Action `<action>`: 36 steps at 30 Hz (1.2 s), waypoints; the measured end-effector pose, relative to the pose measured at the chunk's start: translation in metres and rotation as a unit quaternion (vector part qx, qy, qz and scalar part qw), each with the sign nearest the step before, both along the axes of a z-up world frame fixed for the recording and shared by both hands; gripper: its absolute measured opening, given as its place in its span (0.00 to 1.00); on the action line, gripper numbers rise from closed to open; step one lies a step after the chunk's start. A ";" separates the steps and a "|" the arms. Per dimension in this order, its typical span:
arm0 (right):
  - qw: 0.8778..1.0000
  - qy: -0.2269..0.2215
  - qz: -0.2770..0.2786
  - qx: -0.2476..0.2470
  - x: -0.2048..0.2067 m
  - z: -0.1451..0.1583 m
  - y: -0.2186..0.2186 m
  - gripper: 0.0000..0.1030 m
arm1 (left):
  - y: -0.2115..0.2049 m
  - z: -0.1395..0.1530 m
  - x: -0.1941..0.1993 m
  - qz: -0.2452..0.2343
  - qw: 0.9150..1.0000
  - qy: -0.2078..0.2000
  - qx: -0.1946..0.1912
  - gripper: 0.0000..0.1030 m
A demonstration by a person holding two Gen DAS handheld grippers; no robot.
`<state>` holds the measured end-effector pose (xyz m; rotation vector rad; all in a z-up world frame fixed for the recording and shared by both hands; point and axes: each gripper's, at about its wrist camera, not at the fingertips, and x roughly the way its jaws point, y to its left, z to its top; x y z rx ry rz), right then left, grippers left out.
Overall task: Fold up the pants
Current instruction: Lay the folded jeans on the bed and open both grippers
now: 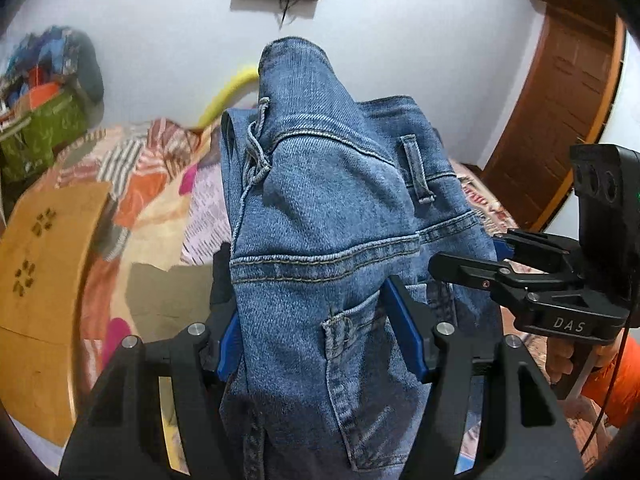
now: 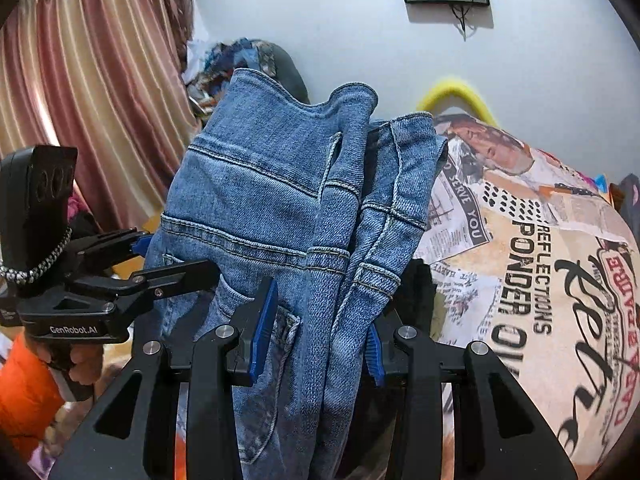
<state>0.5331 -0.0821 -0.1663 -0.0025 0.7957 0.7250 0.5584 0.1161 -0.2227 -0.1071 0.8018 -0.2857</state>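
Observation:
Blue denim pants [image 1: 320, 208] fill the middle of both wrist views, folded into a thick bundle with the waistband and a belt loop showing. My left gripper [image 1: 316, 332] is shut on the bundle, its blue pads pressing both sides of the thick denim. My right gripper [image 2: 320, 340] is shut on the pants [image 2: 280, 208] too, bunched folds squeezed between its blue pads. In the left wrist view the right gripper [image 1: 500, 256] comes in from the right edge and bites the denim. In the right wrist view the left gripper [image 2: 160, 264] reaches in from the left onto the cloth.
A bed with a newspaper-print sheet [image 2: 520, 240] lies below and beyond. A wooden board [image 1: 44, 272] sits at left, a wooden door [image 1: 560, 104] at right. Curtains [image 2: 88, 92] hang left. A clutter pile [image 1: 44, 92] and a yellow tube [image 2: 452, 88] stand by the white wall. An orange sleeve [image 2: 24, 392].

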 end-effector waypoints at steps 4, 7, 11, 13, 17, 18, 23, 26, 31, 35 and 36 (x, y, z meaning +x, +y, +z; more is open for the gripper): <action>0.999 0.027 0.002 -0.019 0.024 -0.026 0.003 0.35 | 0.005 -0.036 0.023 0.012 0.999 0.039 0.006 0.62; 0.997 0.057 -0.005 -0.046 0.035 -0.050 0.003 0.35 | 0.012 -0.058 0.032 0.033 0.997 0.067 0.012 0.63; 0.996 0.064 -0.030 -0.053 0.025 -0.063 -0.016 0.48 | 0.021 -0.054 0.028 0.036 0.997 0.072 -0.009 0.65; 0.996 0.070 -0.034 -0.047 0.017 -0.058 -0.025 0.50 | 0.018 -0.044 0.017 0.045 0.997 0.061 0.026 0.65; 0.997 0.048 -0.040 -0.054 -0.001 -0.037 -0.035 0.50 | 0.004 -0.020 -0.018 0.057 0.994 0.036 0.086 0.65; 0.997 0.039 -0.039 -0.050 -0.009 -0.026 -0.039 0.50 | 0.005 -0.016 -0.022 0.059 0.994 0.031 0.089 0.65; 0.998 -0.029 -0.038 -0.034 -0.053 0.035 -0.050 0.50 | -0.013 0.037 -0.085 0.066 0.994 -0.024 0.089 0.65; 0.996 -0.071 -0.041 -0.023 -0.083 0.075 -0.060 0.50 | -0.024 0.076 -0.125 0.075 0.992 -0.061 0.081 0.65; 0.991 -0.127 -0.044 0.013 -0.140 0.138 -0.077 0.51 | -0.040 0.147 -0.198 0.088 0.985 -0.131 0.069 0.65; 0.985 -0.158 -0.044 0.049 -0.191 0.179 -0.091 0.51 | -0.051 0.193 -0.258 0.094 0.976 -0.183 0.066 0.65; 0.983 -0.167 -0.044 0.056 -0.204 0.187 -0.094 0.51 | -0.055 0.206 -0.279 0.095 0.974 -0.197 0.067 0.65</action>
